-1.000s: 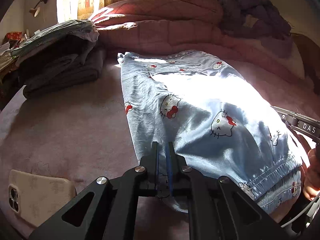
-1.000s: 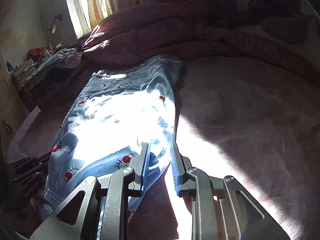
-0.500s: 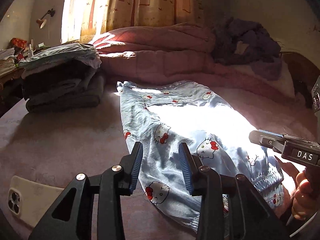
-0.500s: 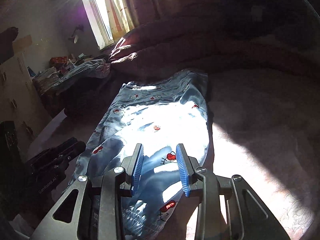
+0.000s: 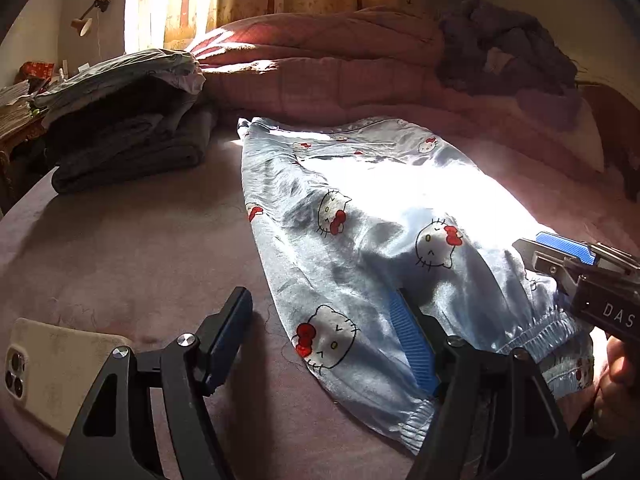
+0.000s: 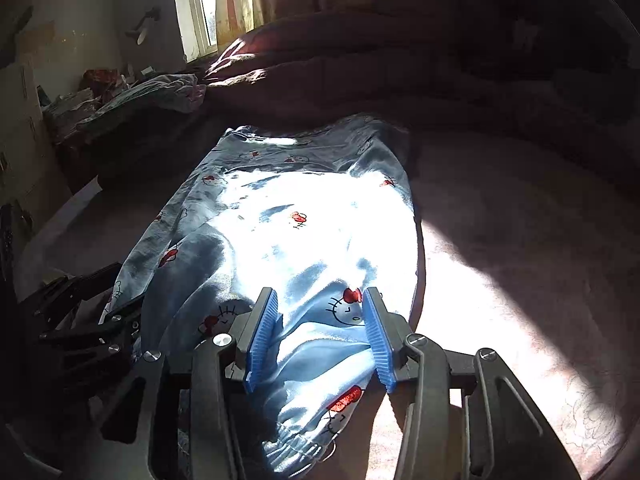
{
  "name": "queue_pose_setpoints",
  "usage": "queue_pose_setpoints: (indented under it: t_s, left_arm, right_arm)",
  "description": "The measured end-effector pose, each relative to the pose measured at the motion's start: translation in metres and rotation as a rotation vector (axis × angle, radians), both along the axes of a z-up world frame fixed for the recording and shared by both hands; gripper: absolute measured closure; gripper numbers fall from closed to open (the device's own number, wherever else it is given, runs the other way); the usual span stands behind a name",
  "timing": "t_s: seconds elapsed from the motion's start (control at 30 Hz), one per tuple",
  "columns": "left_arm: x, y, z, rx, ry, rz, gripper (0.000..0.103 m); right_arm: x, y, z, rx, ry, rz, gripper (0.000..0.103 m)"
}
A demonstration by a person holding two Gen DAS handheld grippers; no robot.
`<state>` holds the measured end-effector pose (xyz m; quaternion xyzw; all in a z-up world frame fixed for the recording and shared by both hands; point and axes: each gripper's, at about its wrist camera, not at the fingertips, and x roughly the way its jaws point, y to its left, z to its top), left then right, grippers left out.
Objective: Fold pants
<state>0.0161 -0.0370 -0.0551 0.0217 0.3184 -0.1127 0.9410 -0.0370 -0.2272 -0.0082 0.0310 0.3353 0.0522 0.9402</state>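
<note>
- Both sets of tongs are spread wider than half a second back, and a second ago the left one was pinched nearly together over the hem, so the fabric has clearly been let go.
- Left gripper (image 5: 320, 340) is spread wide right now: one pad sits over bare bedspread, the other rests at the edge of the pants (image 5: 360, 216), nothing pinched between them.
- Right gripper (image 6: 320, 336) is spread too, pads on either side of a bunched bit of cloth near the cuff, low over it but not clamping it as far as I can tell.
- Those pants are the light blue satin cat-print ones, lying lengthwise straight ahead of both tongs on the pink bed (image 5: 132, 248), cuffs closest to the fingers and the waist at the far end by the quilt (image 5: 320, 60).
- Looks to me like they're already halved leg over leg, so we're between folds. Guessing the next move is to pinch both cuff corners and carry them toward the waist. Satin is slippery, so grab both layers or the top one slides off.
- Containers: none in sight, honestly. Closest thing is a pile of folded clothes (image 5: 128, 128) far ahead and left of the left tongs, plus a phone (image 5: 56, 368) lying just left of them.
</note>
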Motion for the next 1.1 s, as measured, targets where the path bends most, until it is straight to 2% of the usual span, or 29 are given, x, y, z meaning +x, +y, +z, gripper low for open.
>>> queue_pose_setpoints:
  t_s: [0.13,0.23,0.27,0.47,0.6,0.67,0.73,0.83,0.93,1.1]
  left_arm:
    - [-0.023,0.010,0.015,-0.024,-0.075,0.016,0.033]
    - [-0.045,0.018,0.026,-0.013,-0.133,0.026,0.027]
    - [-0.052,0.022,0.028,-0.004,-0.147,0.034,0.025]
    - [-0.087,0.036,0.022,0.061,-0.180,0.018,0.022]
    - [-0.083,0.038,0.010,0.188,-0.151,-0.057,0.022]
    - [-0.077,0.034,0.006,0.243,-0.104,-0.158,0.022]
    - [-0.073,0.026,0.006,0.306,-0.091,-0.259,0.022]
    - [-0.064,0.012,0.006,0.419,-0.105,-0.330,0.022]
    - [-0.055,0.005,0.003,0.465,-0.078,-0.384,0.022]
    - [-0.047,0.001,0.003,0.493,-0.101,-0.427,0.021]
  right_arm:
    - [-0.024,-0.016,0.013,0.055,-0.088,-0.041,0.046]
    - [-0.044,-0.028,0.021,0.062,-0.119,-0.075,0.041]
    - [-0.048,-0.033,0.023,0.066,-0.111,-0.076,0.037]
    - [-0.076,-0.053,0.023,0.061,-0.037,-0.068,0.033]
    - [-0.088,-0.052,0.022,-0.111,-0.030,-0.040,0.029]
    - [-0.086,-0.048,0.018,-0.180,0.022,0.019,0.029]
    - [-0.087,-0.035,0.014,-0.236,0.099,0.135,0.029]
    - [-0.099,-0.008,0.017,-0.376,0.055,0.226,0.027]
    - [-0.100,0.007,0.016,-0.461,0.037,0.279,0.024]
    - [-0.086,0.007,-0.003,-0.609,0.065,0.300,0.024]
